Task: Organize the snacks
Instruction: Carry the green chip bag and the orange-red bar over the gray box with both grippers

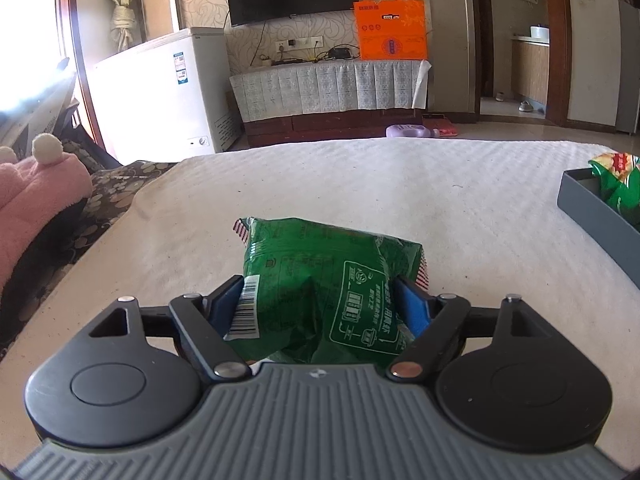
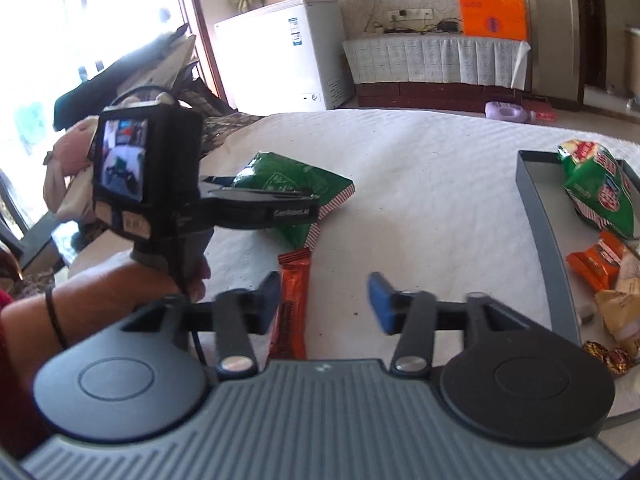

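My left gripper clamps a green snack bag at frame centre, above the white cloth. My right gripper stands half open with nothing between its pads; an orange bar lies just beside its left finger. At the right edge, the grey tray holds another green bag and small orange packets.

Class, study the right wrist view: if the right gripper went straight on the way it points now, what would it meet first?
Probably the white cloth itself: the right gripper is open and tilted down at bare cloth. The orange bar lies just inside its left finger and might be brushed; depth is unclear.
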Demonstrator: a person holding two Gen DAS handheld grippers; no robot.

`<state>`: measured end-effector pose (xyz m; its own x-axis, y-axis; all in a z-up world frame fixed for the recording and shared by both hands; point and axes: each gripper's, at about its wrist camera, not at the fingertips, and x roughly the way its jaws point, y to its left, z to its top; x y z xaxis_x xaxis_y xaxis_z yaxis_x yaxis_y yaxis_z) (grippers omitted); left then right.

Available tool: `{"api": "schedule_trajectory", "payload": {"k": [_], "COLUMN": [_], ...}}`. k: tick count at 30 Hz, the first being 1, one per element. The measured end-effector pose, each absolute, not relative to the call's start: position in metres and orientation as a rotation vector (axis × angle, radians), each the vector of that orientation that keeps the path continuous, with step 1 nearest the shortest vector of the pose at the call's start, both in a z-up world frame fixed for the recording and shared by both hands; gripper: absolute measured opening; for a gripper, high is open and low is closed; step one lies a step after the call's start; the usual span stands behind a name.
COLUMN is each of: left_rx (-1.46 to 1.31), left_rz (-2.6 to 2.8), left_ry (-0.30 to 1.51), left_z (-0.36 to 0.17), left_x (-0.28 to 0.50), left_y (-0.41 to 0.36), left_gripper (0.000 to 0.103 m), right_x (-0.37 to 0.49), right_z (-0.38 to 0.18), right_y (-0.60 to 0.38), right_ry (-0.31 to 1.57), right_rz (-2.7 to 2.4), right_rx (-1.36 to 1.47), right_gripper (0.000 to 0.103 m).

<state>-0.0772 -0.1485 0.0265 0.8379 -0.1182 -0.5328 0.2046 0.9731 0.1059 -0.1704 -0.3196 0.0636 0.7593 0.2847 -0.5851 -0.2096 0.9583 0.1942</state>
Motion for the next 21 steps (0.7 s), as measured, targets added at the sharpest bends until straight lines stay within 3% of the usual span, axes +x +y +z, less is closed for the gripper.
{"api": "schedule_trajectory", "payload": {"k": [8,10,11,12,14,21], "left_rx": [0.215,0.219,0.209,0.201,0.197,0.169], "left_rz": [-0.192,-0.195,-0.202,-0.210,-0.215,-0.223], "left_ry": [0.557,0.574,0.575,0.577,0.567,0.549], "left_z": [0.018,0.015,0.015,0.015,0.017,0.026], "left_x": [-0.063,-0.059,-0.059,-0.059,-0.061,-0.071], "left_y": [-0.156,-0.157,-0.156,-0.155,-0.152,-0.149], "left_gripper": [0.103,0.103,0.102,0.099,0.089,0.084], "right_x": [-0.142,-0.142,-0.140,-0.141,-0.144,-0.164], "right_z": [0.032,0.027,0.030,0.033,0.035,0.064], "right_y": [-0.268,-0.265,-0.267,-0.269,-0.276,-0.320], "right_ry": [0.770,0.781,0.795,0.793,0.790,0.668], "right_rz": [0.310,0.325,0.334,0.323,0.292,0.194], "right_rx": [-0.079,-0.118,-0.110,-0.112,-0.135,-0.034], "right_gripper": [0.055,0.037,0.025,0.024,0.024,0.024]}}
